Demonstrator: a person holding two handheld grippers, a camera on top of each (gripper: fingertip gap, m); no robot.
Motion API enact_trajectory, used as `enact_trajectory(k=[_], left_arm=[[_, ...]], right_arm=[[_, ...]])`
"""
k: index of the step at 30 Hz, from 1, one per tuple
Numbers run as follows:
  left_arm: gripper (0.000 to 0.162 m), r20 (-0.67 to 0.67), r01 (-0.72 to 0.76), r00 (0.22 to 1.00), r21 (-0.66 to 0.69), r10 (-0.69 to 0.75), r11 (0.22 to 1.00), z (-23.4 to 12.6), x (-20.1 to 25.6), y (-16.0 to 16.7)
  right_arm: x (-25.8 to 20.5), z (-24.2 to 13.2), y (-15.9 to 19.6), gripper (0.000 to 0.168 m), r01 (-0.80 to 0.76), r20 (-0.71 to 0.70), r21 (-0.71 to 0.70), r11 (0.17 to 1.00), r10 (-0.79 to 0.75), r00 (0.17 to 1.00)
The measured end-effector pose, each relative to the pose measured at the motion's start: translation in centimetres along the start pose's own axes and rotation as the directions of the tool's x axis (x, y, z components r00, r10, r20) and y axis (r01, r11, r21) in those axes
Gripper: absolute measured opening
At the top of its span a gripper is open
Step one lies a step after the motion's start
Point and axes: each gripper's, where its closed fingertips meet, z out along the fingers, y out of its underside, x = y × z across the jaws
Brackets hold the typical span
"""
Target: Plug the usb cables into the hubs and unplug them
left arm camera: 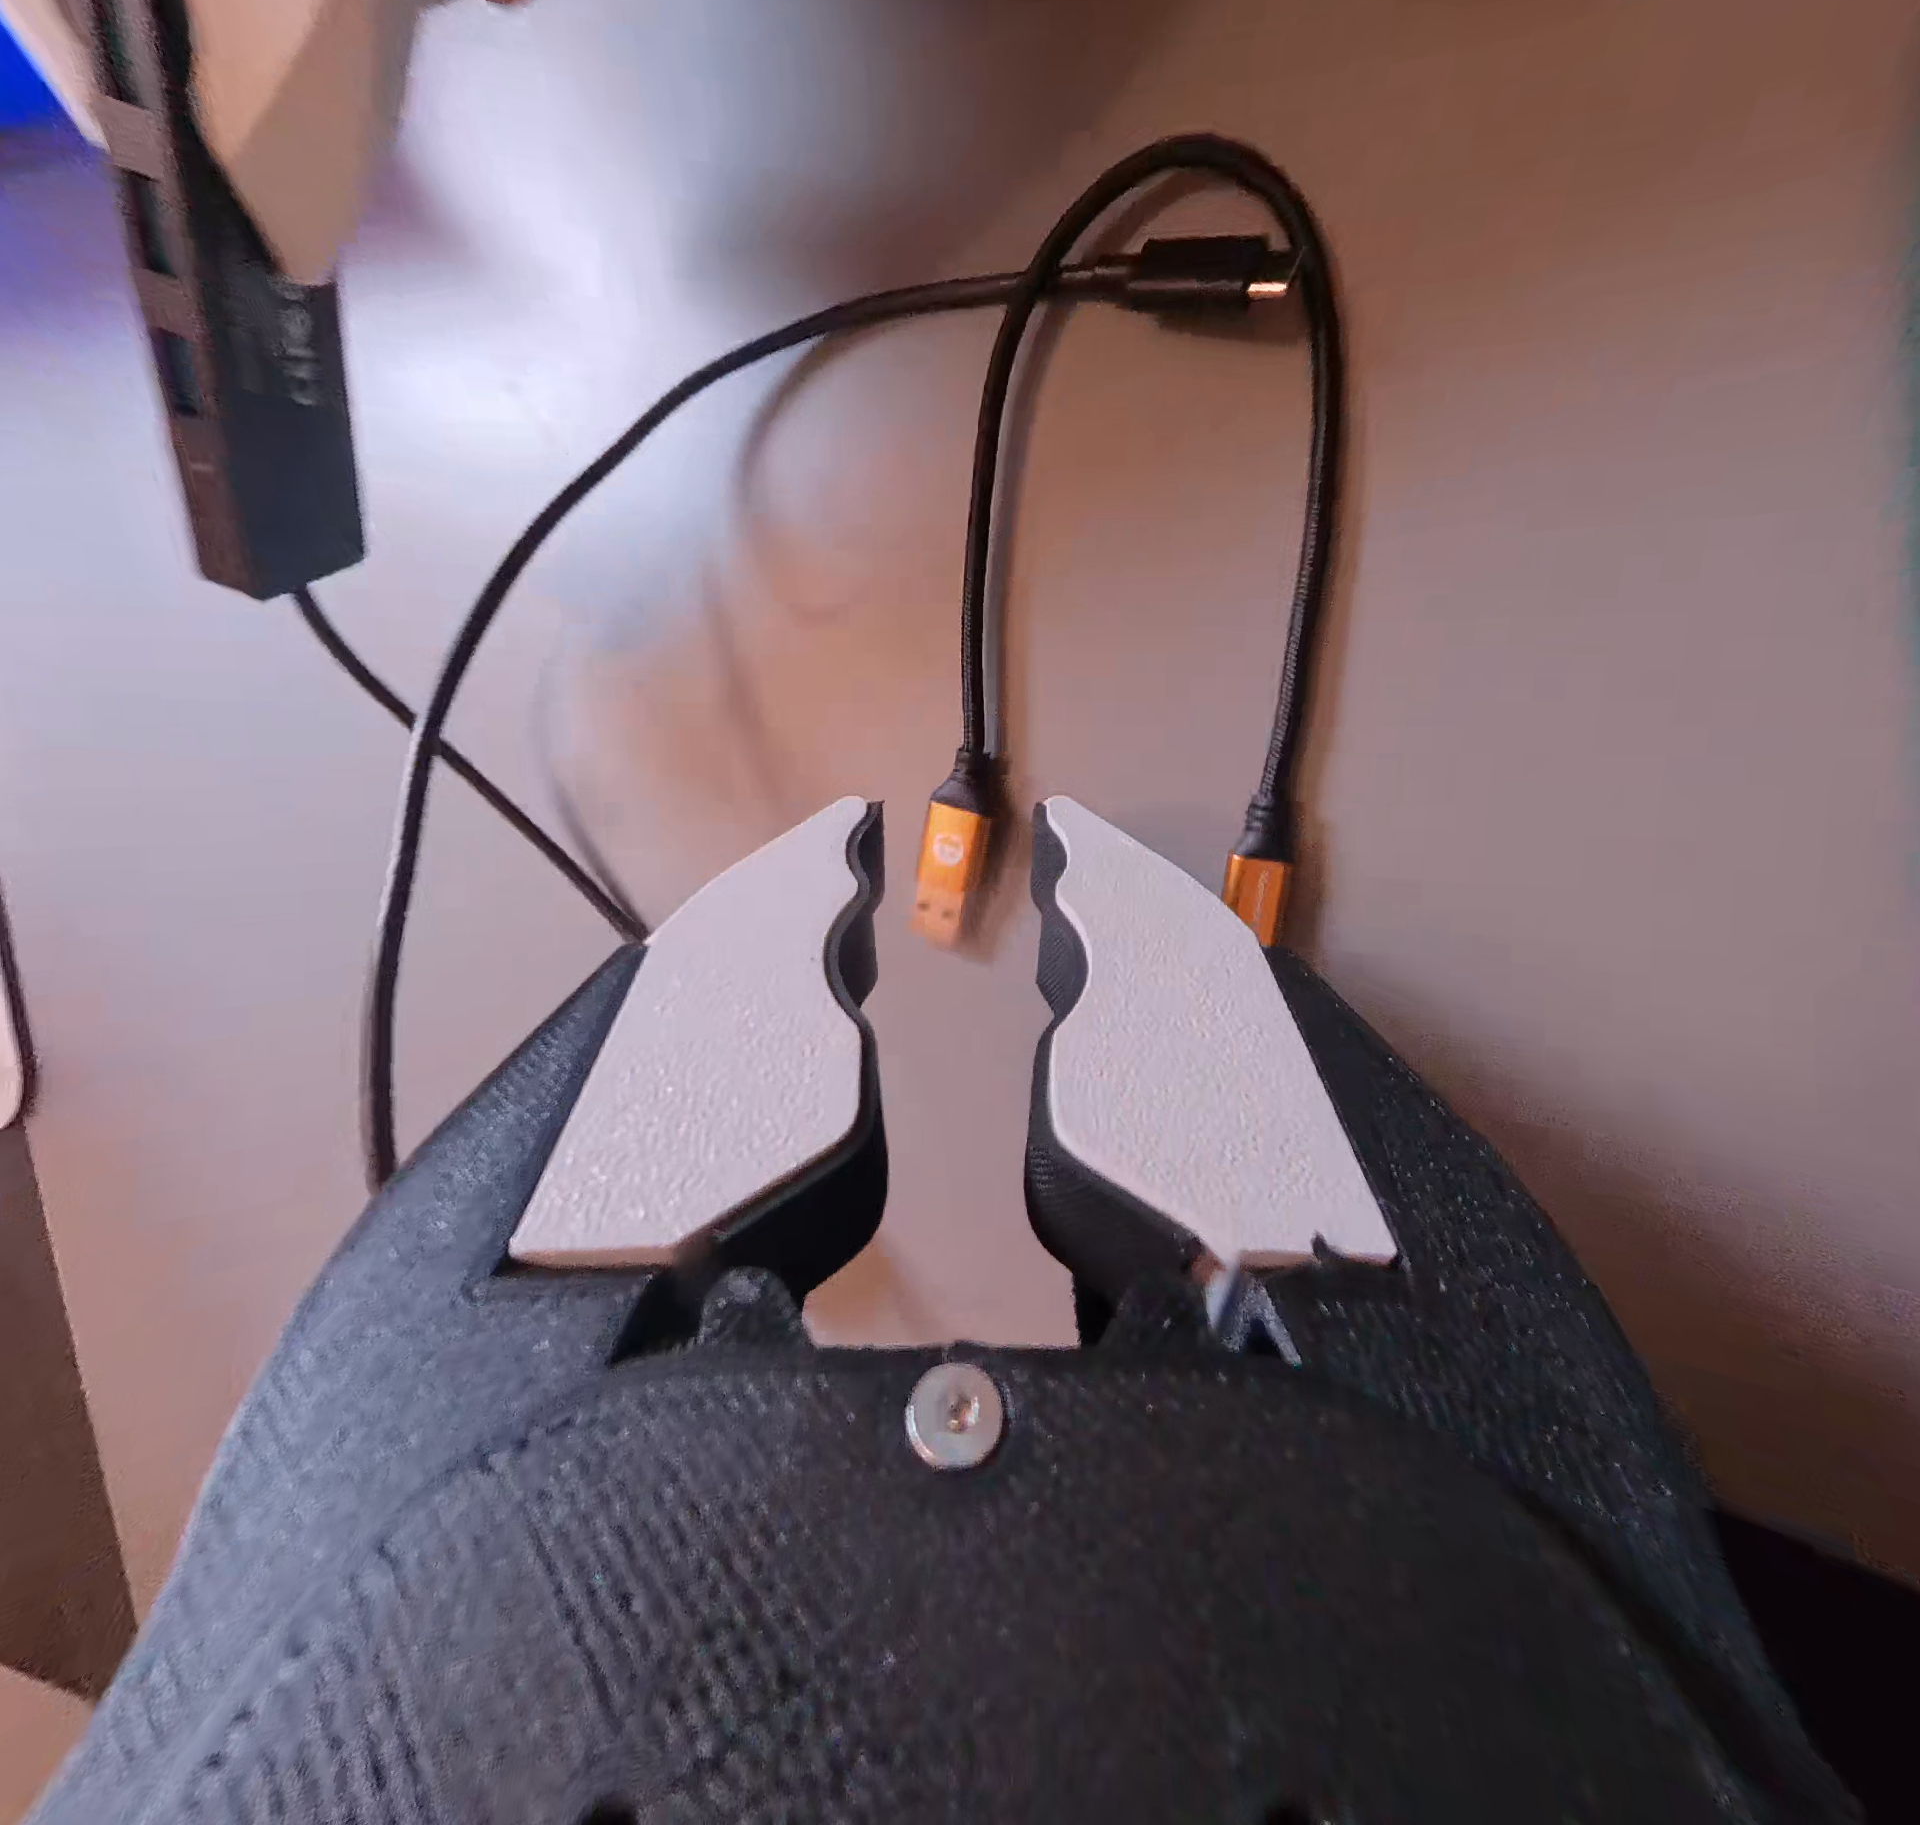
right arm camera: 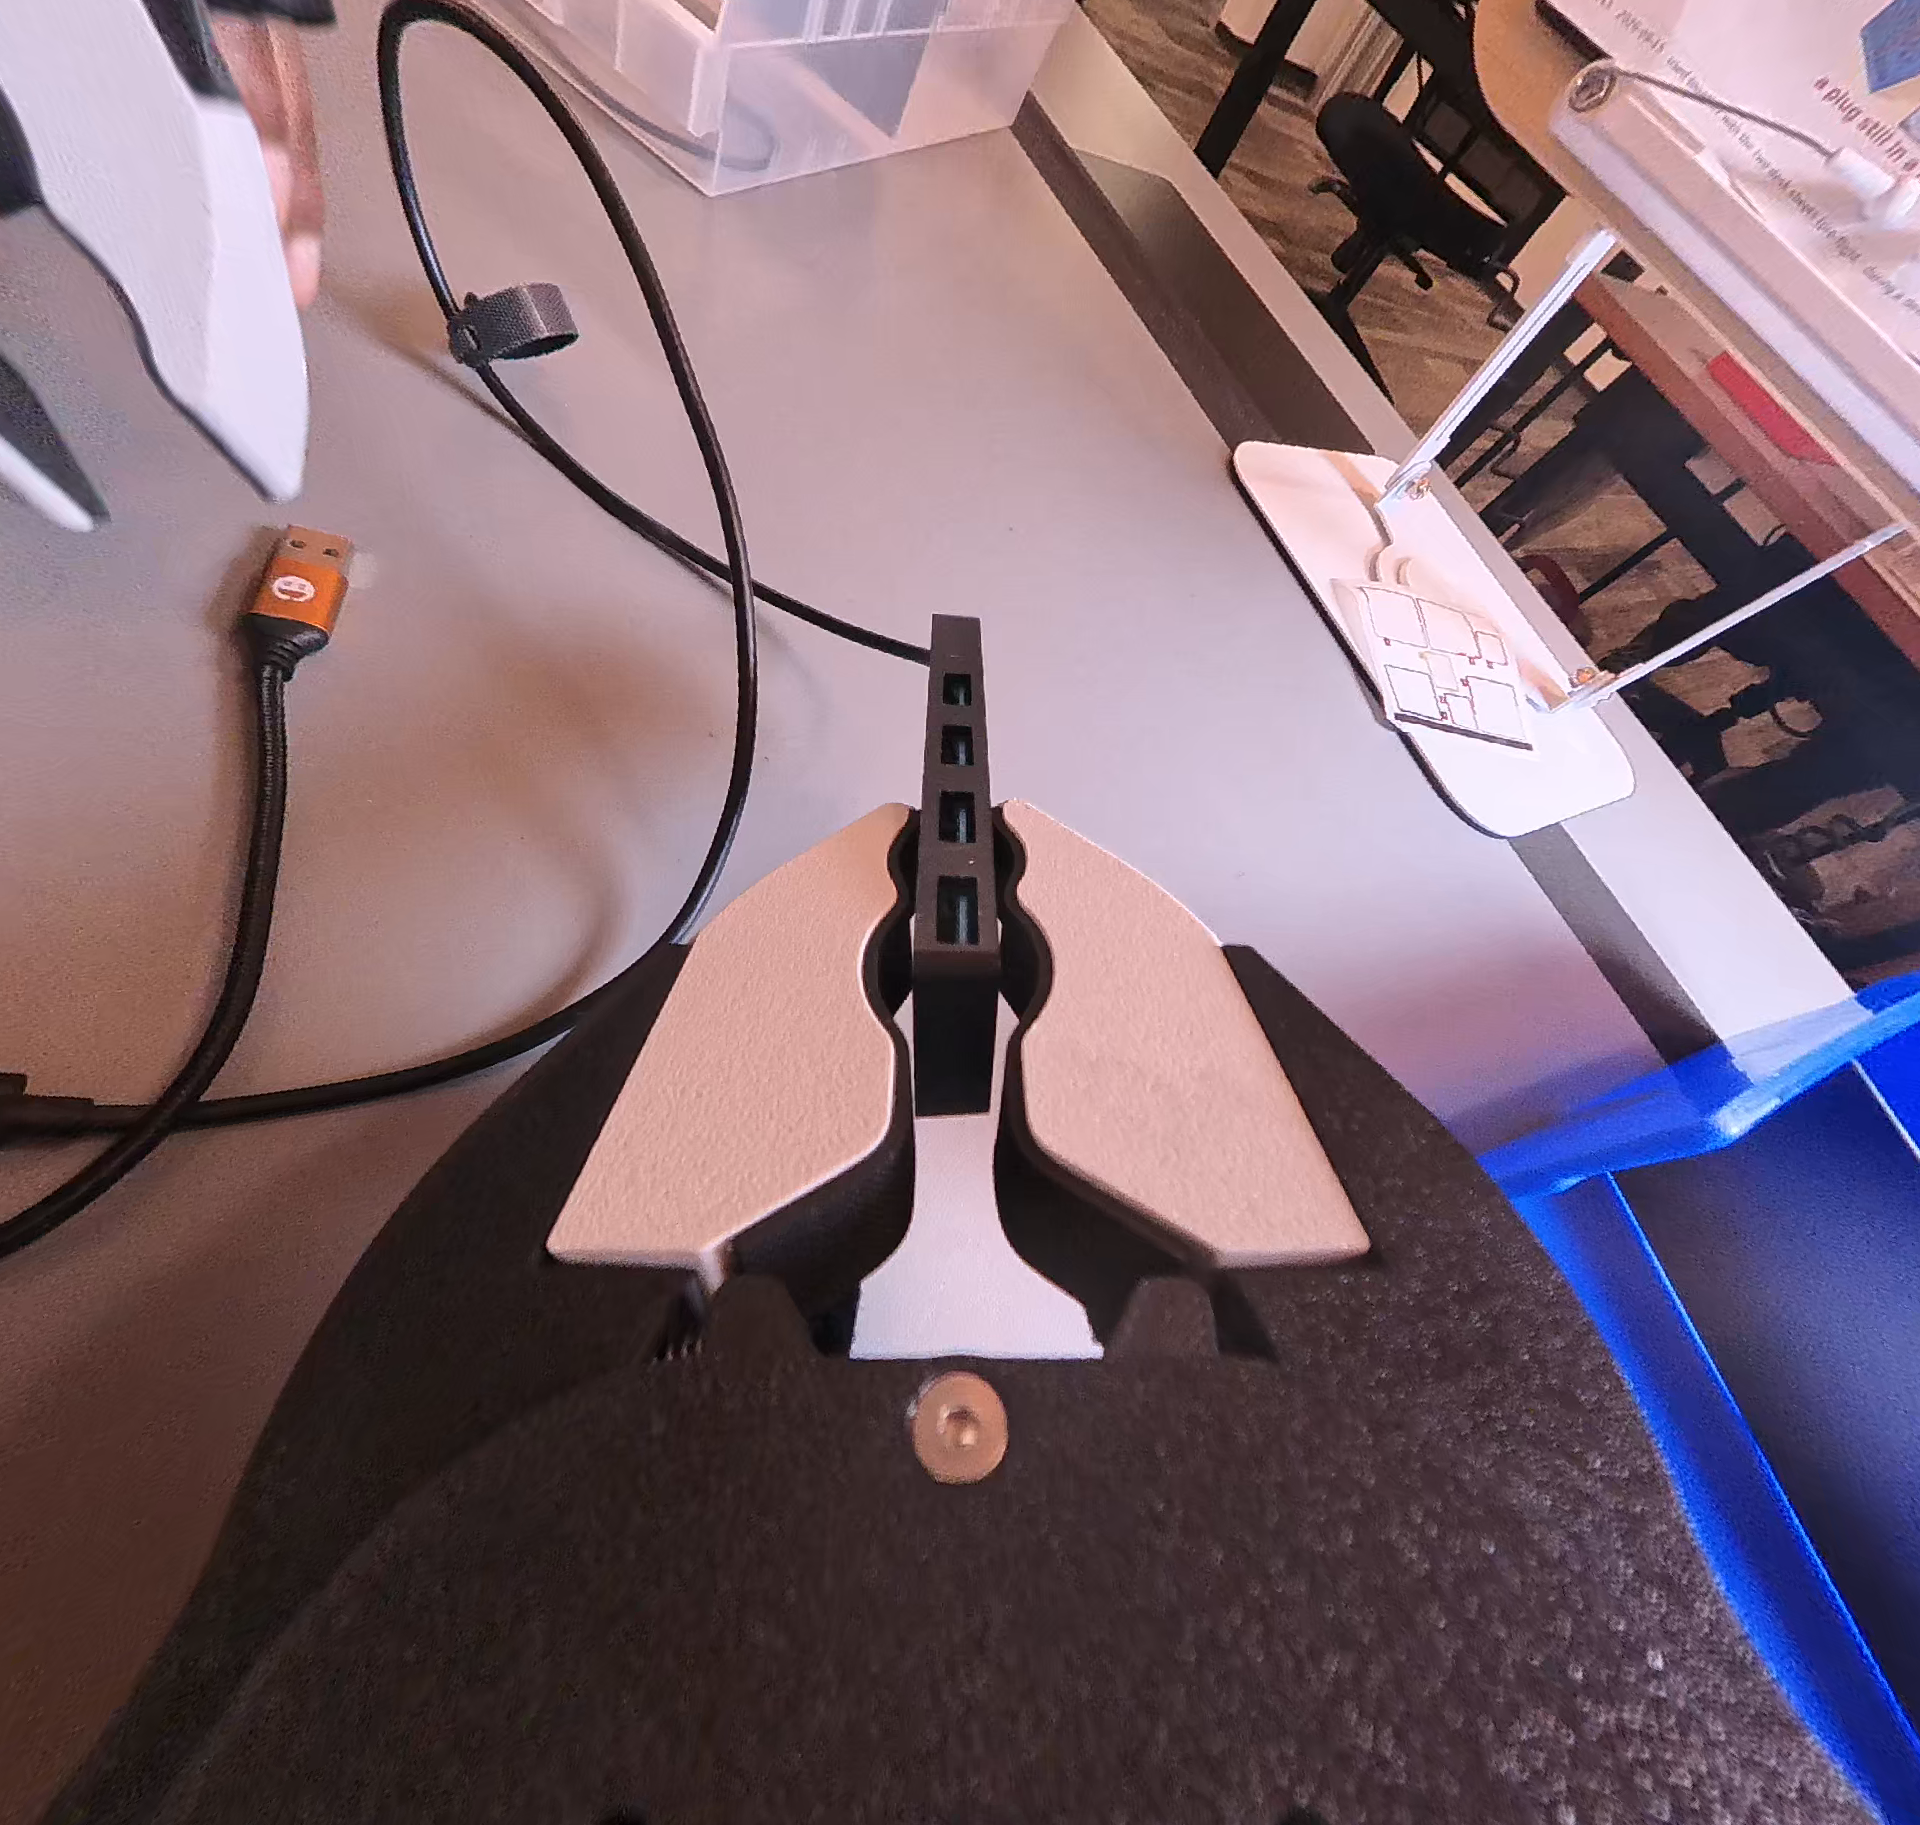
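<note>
Left gripper (left arm camera: 956,840): fingers parted a modest way, holding nothing, poised over the desk (left arm camera: 1558,736).
Orange plug (left arm camera: 948,876): lies flat on the desk in the gap between the left fingers, touching neither, metal end toward the camera.
Second orange plug (left arm camera: 1259,887): just right of the first plug, partly hidden behind the right-hand finger.
Braided cable (left arm camera: 1314,487): arches away from the orange plug and back to the second one; a small black connector (left arm camera: 1210,269) lies at the top of the arch.
Right gripper (right arm camera: 956,819): fingers closed narrow on the black hub (right arm camera: 956,819), gripping its two long sides.
Hub: held off the desk, row of ports facing up, far end reaching past the fingertips, up and left of the orange plug.
Hub lead (right arm camera: 582,248): loops wide across the desk beyond the orange plug, with a strap on it.
Desk edge (right arm camera: 1299,404): runs well right of the hub; bare desk lies between them.
Clear box (right arm camera: 831,40): far behind the hub lead.
</note>
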Motion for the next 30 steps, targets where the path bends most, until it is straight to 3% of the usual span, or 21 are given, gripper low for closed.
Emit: enact_trajectory(k=[5,7,11,15,19,22,24,27,30], left_arm=[[0.023,-0.073,-0.030,0.997,-0.150,0.020,0.988,2.4,0.2,0.5],[0.009,-0.086,-0.078,0.994,-0.169,0.064,0.982,2.7,0.1,0.5],[0.007,-0.028,-0.214,0.977,-0.128,0.213,0.968,2.2,-1.4,0.1],[0.007,-0.070,-0.371,0.927,-0.034,0.369,0.928,-2.2,-1.4,-0.2],[0.007,-0.113,-0.359,0.916,0.193,0.384,0.913,-10.0,-0.9,-1.7],[0.007,-0.076,-0.336,0.919,0.360,0.386,0.870,-14.9,-0.9,-3.2],[0.007,-0.058,-0.410,0.892,0.311,0.448,0.857,-15.0,-0.5,-2.8],[0.007,-0.133,-0.561,0.802,0.171,0.583,0.810,-11.9,1.3,-2.1],[0.007,-0.208,-0.779,0.616,-0.023,0.759,0.626,-7.4,1.3,-0.6]], right_arm=[[0.0,-0.2,-0.1,0.012,0.002,0.001,0.001,1.000,-0.002,1.000],[0.0,-0.2,-0.1,0.012,0.002,0.005,-0.001,1.000,-0.002,1.000],[0.2,-0.3,-0.1,0.012,-0.001,0.006,0.002,1.000,0.001,1.000],[1.0,-0.7,0.0,0.012,-0.016,-0.014,0.003,1.000,0.016,1.000],[1.9,-1.0,0.4,0.012,-0.039,-0.032,0.002,0.999,0.039,0.999],[2.3,-1.0,0.6,0.012,-0.040,-0.041,-0.003,0.999,0.040,0.998],[2.5,-1.0,0.8,0.012,-0.027,-0.053,-0.011,1.000,0.026,0.998],[3.0,-0.8,1.1,0.012,-0.009,-0.080,-0.029,1.000,0.006,0.997],[3.3,-0.6,1.7,0.012,-0.017,-0.091,-0.047,0.999,0.013,0.996]])
